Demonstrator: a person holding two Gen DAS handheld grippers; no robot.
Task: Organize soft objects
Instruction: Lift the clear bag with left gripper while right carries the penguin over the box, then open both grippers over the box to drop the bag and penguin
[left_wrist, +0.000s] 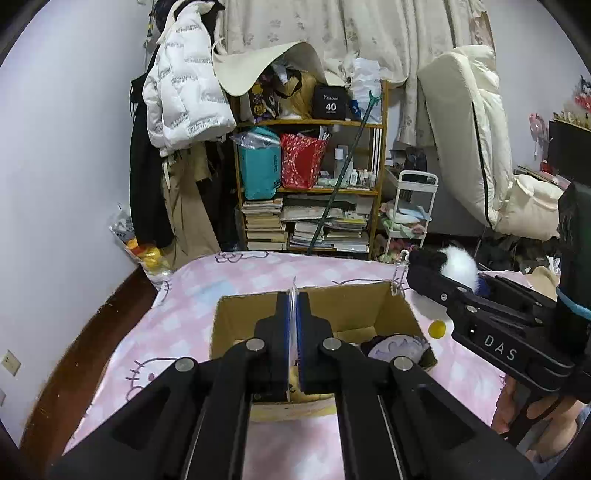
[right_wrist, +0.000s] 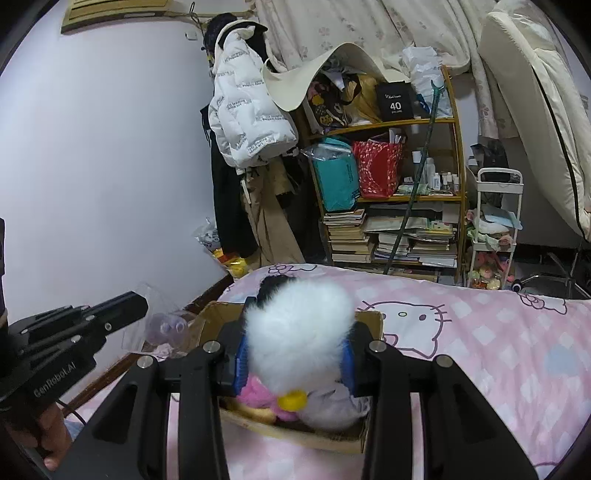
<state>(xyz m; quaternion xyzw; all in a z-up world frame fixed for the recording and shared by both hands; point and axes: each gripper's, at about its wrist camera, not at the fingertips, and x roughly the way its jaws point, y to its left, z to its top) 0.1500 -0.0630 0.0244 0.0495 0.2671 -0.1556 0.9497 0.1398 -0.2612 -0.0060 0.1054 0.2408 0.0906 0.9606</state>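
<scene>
An open cardboard box (left_wrist: 391, 306) stands on the pink Hello Kitty bedsheet (left_wrist: 207, 295). A purple plush (left_wrist: 397, 347) lies in it. My left gripper (left_wrist: 294, 321) is shut on a thin clear plastic sheet (left_wrist: 294, 295) above the box. From the right wrist view that plastic looks like a clear bag (right_wrist: 162, 325) hanging from the left gripper (right_wrist: 140, 301). My right gripper (right_wrist: 295, 354) is shut on a fluffy white plush (right_wrist: 299, 332) with black ears, a yellow beak and a pink bow, held over the box (right_wrist: 369, 321). The white plush also shows in the left wrist view (left_wrist: 458, 264).
A cluttered wooden bookshelf (left_wrist: 382, 155) with books and bags stands beyond the bed. Coats (left_wrist: 181, 92) hang on its left, a white trolley (left_wrist: 413, 206) and folded mattress (left_wrist: 465, 122) on its right. The white wall (left_wrist: 62, 166) runs along the left. A hand (left_wrist: 546, 410) holds the right gripper.
</scene>
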